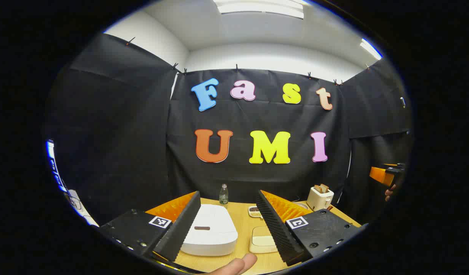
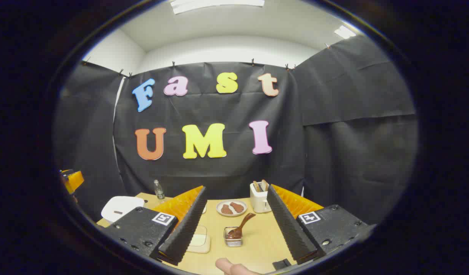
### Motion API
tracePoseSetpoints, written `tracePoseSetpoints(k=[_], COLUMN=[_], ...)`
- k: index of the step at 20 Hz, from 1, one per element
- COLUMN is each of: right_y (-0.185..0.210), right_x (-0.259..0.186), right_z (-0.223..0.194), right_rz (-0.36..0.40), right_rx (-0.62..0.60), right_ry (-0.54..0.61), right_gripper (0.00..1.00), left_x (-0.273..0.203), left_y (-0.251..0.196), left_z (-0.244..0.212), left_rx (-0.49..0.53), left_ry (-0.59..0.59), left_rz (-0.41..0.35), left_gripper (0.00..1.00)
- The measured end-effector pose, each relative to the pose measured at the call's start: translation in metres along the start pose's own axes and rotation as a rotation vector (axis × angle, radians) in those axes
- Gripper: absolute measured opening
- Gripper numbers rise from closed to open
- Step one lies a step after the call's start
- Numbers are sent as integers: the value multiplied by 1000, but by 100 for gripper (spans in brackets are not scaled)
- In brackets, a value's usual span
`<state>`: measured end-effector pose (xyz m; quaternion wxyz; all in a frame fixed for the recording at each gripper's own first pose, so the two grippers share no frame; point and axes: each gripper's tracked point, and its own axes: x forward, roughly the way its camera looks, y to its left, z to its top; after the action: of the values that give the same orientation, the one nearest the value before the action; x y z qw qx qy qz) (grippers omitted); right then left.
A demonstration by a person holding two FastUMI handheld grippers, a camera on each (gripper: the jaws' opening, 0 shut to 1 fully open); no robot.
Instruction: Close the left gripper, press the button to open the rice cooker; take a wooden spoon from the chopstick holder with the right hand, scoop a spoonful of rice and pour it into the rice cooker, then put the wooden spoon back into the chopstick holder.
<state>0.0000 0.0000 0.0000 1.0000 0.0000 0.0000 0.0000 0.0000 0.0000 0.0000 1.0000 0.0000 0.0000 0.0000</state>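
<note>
The white rice cooker (image 1: 209, 233) sits on the wooden table with its lid down; a dark button (image 1: 202, 228) marks the lid. My left gripper (image 1: 228, 194) hovers above and in front of it, open, nothing between its fingers. In the right gripper view the cooker (image 2: 121, 208) lies far left. A brown wooden spoon (image 2: 240, 227) leans in a small clear chopstick holder (image 2: 233, 240), just ahead of my right gripper (image 2: 237, 189), which is open and holds nothing. A small dish of grains (image 1: 254, 211) stands behind the cooker.
A toaster (image 2: 259, 196) with bread and a plate (image 2: 231, 208) of brown pieces stand at the back. A bottle (image 1: 223, 194) is by the wall. A cream flat box (image 1: 263, 240) lies right of the cooker. The other gripper (image 1: 387, 173) shows far right.
</note>
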Motion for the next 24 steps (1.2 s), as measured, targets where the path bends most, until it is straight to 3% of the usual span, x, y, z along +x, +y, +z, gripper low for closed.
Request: tracePoseSetpoints(k=[12, 16, 18, 22, 23, 24], right_y=[-25, -28, -29, -42, -42, -42], right_x=[2, 9, 12, 21, 23, 24], right_z=[-5, -8, -10, -12, -14, -19], right_rz=[-6, -9, -1, -29, -26, -18], right_rx=[9, 15, 15, 29, 28, 28], right_ry=[10, -1, 0, -18, -14, -4], right_gripper=[100, 100, 99, 99, 100, 100], left_x=[8, 15, 20, 30, 33, 38], left_y=[-6, -5, -1, 5, 8, 8], left_z=[-14, -14, -17, -33, -35, -37], left_rx=[23, 26, 52, 72, 73, 71], left_ry=[22, -21, -44, -12, -6, 2], left_rz=[-2, -36, -39, -34, -30, -35], left_gripper=[94, 93, 67, 58, 59, 51])
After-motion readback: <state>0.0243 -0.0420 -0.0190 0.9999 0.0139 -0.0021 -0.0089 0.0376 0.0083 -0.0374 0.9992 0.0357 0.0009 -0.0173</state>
